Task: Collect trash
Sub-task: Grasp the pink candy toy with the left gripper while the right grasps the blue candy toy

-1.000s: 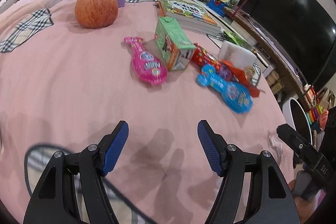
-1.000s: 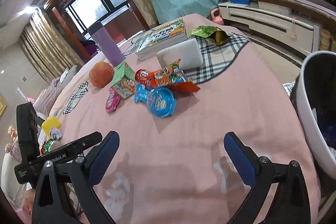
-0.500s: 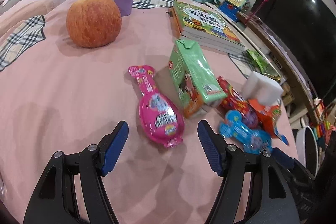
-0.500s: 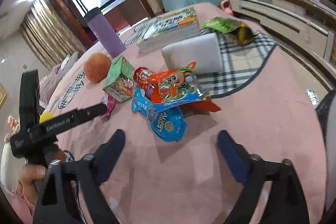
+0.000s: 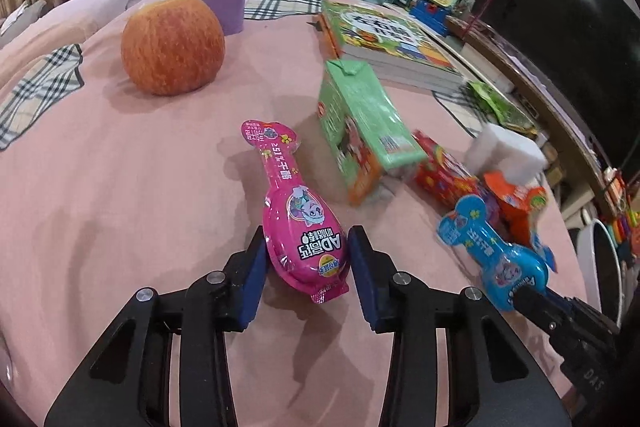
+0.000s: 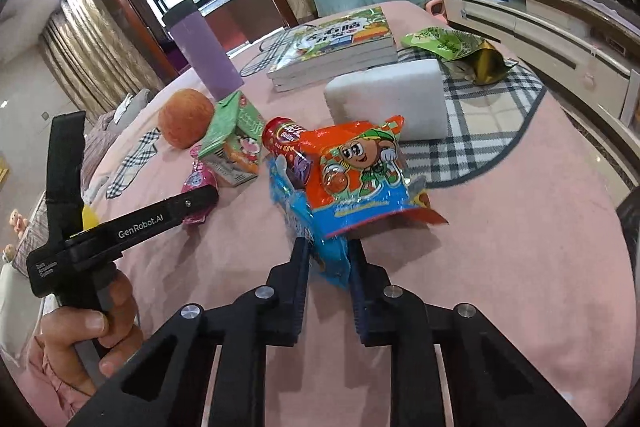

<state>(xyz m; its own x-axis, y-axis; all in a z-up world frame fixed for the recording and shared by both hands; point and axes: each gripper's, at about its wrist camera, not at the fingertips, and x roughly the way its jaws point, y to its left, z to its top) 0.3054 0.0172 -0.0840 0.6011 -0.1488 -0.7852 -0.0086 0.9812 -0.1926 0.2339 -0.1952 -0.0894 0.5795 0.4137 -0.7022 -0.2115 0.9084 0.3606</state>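
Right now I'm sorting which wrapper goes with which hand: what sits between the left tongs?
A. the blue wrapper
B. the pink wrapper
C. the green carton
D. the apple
B: in the left wrist view the left tongs have just been closing, and their blue pads flank the wide end of the pink wrapper; the blue wrapper lies off to the right.
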